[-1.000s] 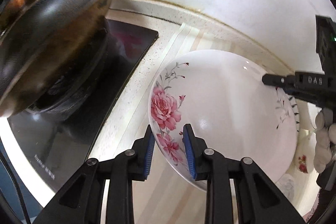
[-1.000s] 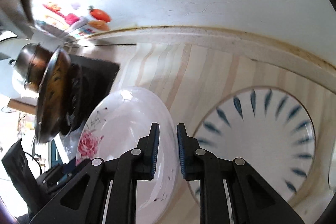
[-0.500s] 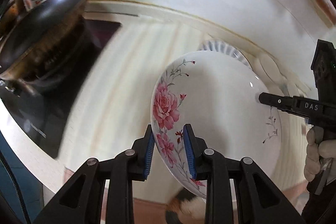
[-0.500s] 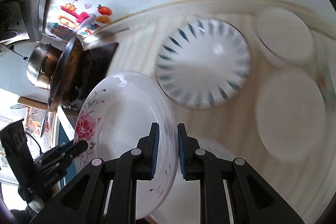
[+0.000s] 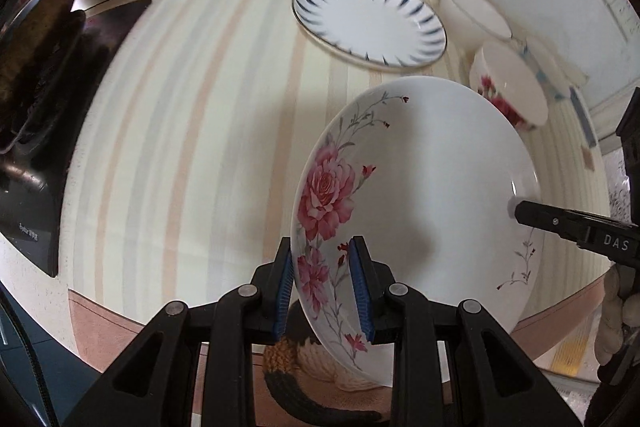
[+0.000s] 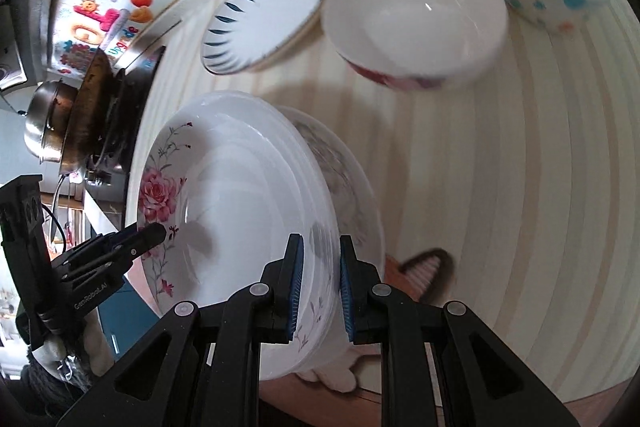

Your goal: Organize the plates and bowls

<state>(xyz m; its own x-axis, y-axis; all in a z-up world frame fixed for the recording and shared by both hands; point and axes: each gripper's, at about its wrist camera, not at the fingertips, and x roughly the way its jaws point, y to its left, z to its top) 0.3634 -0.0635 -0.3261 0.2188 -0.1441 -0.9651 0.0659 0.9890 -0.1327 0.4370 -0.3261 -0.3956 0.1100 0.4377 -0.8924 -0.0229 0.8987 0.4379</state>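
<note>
While both grippers point forward over the striped desk (image 5: 192, 131), each clamps an opposite rim of the rose plate (image 5: 424, 195) — left gripper (image 5: 323, 285) at the flowered edge, right gripper (image 6: 319, 291) at the far one — holding it tilted above the surface. Beyond lie a blue-leaf plate (image 5: 370, 21) and a rose bowl (image 6: 416, 19). A dark-and-tan shape under the plate cannot be made out.

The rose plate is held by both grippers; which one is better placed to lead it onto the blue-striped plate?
Right. The right gripper clamps the rose plate on the side nearer the blue-striped plate; the left gripper holds the far rim.
</note>
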